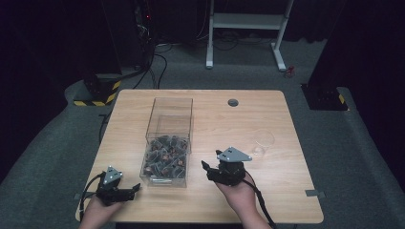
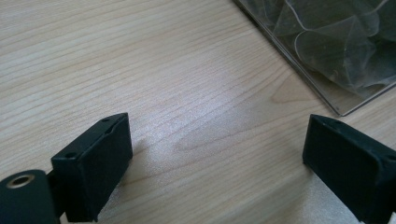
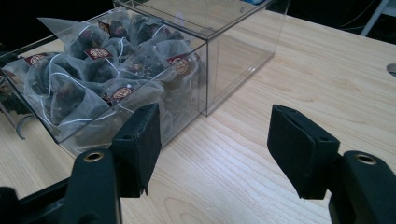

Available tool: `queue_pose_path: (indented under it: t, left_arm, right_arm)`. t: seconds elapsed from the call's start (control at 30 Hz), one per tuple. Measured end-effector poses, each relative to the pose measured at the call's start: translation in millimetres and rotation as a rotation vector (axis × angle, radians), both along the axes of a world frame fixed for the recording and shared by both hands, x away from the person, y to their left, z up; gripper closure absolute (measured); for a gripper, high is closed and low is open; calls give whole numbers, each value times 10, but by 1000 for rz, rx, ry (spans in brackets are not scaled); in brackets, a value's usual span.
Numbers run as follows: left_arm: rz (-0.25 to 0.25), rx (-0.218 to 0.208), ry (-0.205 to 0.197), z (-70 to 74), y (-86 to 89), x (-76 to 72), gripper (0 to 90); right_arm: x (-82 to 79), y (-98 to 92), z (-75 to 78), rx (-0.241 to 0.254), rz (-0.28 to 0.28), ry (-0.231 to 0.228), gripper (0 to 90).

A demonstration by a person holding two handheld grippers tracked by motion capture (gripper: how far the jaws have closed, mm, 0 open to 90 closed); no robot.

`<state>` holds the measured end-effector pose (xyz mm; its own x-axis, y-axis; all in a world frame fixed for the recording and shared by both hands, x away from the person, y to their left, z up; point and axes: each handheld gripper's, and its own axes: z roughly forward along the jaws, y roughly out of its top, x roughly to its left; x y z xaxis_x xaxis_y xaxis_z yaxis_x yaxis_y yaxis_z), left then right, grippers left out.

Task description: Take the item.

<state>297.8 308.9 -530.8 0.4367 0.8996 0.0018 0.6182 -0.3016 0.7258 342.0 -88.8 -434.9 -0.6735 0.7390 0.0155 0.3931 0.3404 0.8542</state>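
The left gripper (image 1: 135, 189) rests low on the pale wood-grain table (image 2: 154, 79), its 2 matte black jaws spread wide, empty. Just past its right jaw sits a corner of the clear plastic box (image 1: 168, 143). The right gripper (image 1: 207, 171), jaws also wide and empty, faces that box; its view shows pyramid mesh tea bags (image 3: 93, 79) with red tags. Farther right, the high view shows a clear glass (image 1: 262, 143).

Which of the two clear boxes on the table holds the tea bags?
The near clear box, between the left gripper and right gripper, is full of tea bags. The far clear box, touching it behind, is empty.
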Motion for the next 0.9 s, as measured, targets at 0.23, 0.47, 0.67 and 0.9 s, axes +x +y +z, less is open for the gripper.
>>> queue_pose_path:
  t: [0.23,0.47,0.67,0.9]
  left_arm:
    - [0,0,0,0,0,0,86]
    - [0,0,0,0,0,0,86]
    - [0,0,0,0,0,0,86]
    - [-3,1,0,0,2,2,85]
  right_arm:
    - [6,82,4,9,7,9,375]
    - [2,166,7,2,33,18,395]
    - [-2,243,10,0,51,18,407]
    - [7,324,10,-3,59,21,386]
